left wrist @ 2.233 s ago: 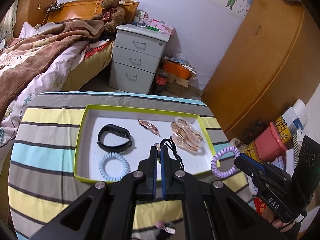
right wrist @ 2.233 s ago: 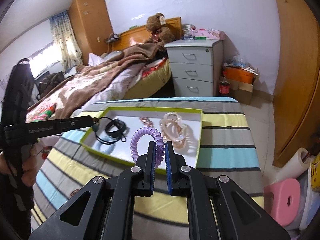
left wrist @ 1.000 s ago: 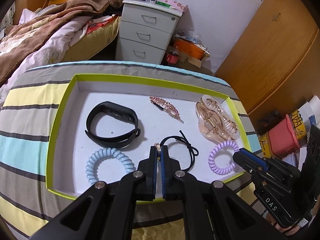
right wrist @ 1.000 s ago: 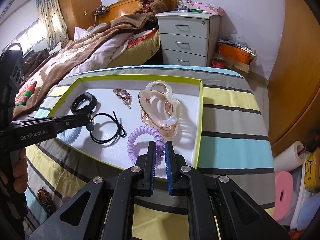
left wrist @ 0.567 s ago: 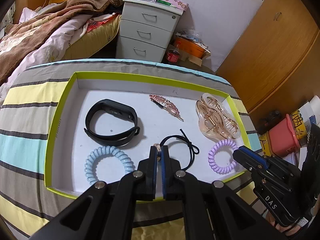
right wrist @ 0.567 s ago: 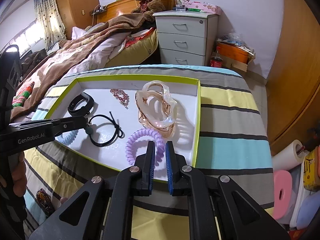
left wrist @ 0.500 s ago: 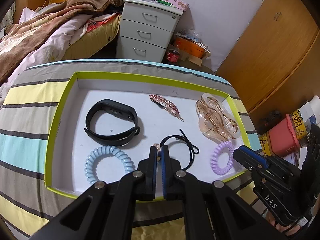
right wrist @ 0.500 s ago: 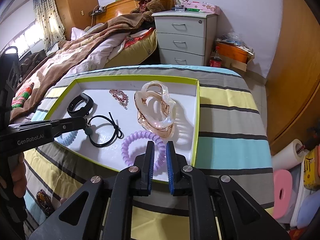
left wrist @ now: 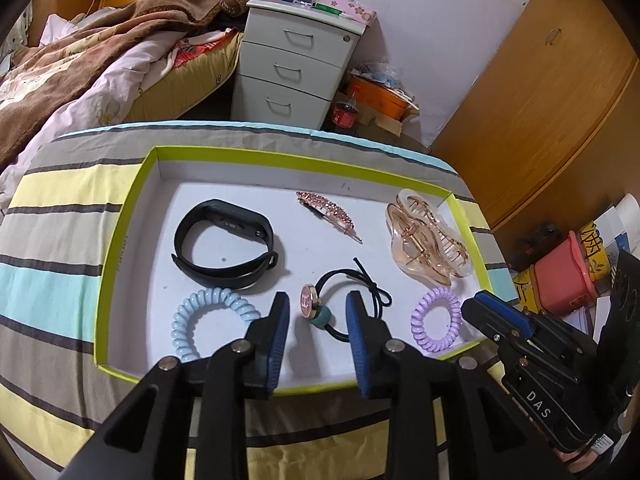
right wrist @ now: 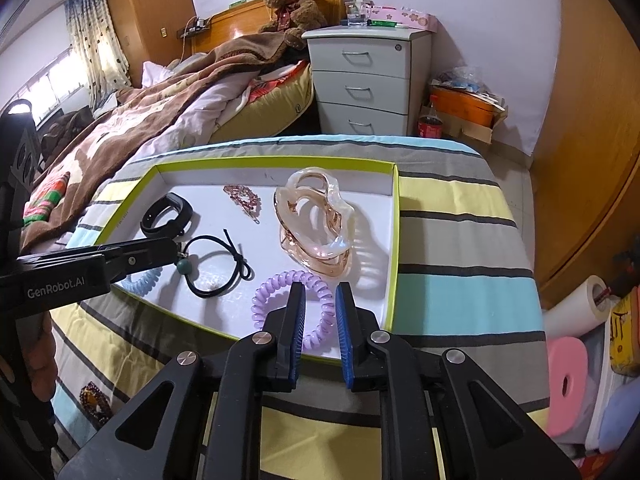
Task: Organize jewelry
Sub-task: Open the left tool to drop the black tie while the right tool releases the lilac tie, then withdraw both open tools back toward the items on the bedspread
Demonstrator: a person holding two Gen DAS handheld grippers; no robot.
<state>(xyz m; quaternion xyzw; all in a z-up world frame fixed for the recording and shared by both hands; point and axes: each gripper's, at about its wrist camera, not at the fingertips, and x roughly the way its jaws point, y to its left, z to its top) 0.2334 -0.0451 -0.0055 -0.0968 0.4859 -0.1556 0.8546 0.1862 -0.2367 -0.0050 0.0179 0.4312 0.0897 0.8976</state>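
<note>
A white tray with a lime-green rim [left wrist: 120,236] [right wrist: 394,240] sits on the striped table. In it lie a black wristband [left wrist: 224,240] [right wrist: 166,214], a pink jewelled clip [left wrist: 328,212] [right wrist: 244,196], a clear amber claw clip [left wrist: 424,240] [right wrist: 316,224], a blue spiral tie [left wrist: 208,316], a black hair tie with a pink disc and green bead [left wrist: 344,300] [right wrist: 216,264], and a purple spiral tie [left wrist: 436,318] [right wrist: 296,300]. My left gripper [left wrist: 318,308] is open around the black tie's charm end. My right gripper [right wrist: 320,300] is open around the purple tie's near edge.
A brown beaded piece [right wrist: 94,400] lies on the striped cloth, left of the tray's near corner. Behind the table are a bed [left wrist: 80,64], a white drawer unit [left wrist: 296,64] and a wooden wardrobe [left wrist: 552,92]. Pink stools and clutter [right wrist: 568,380] stand on the floor at the right.
Both grippers carried their ties over the tray and lowered them. The left has opened, leaving the black hair tie on the tray floor. The right has opened, leaving the purple spiral tie.
</note>
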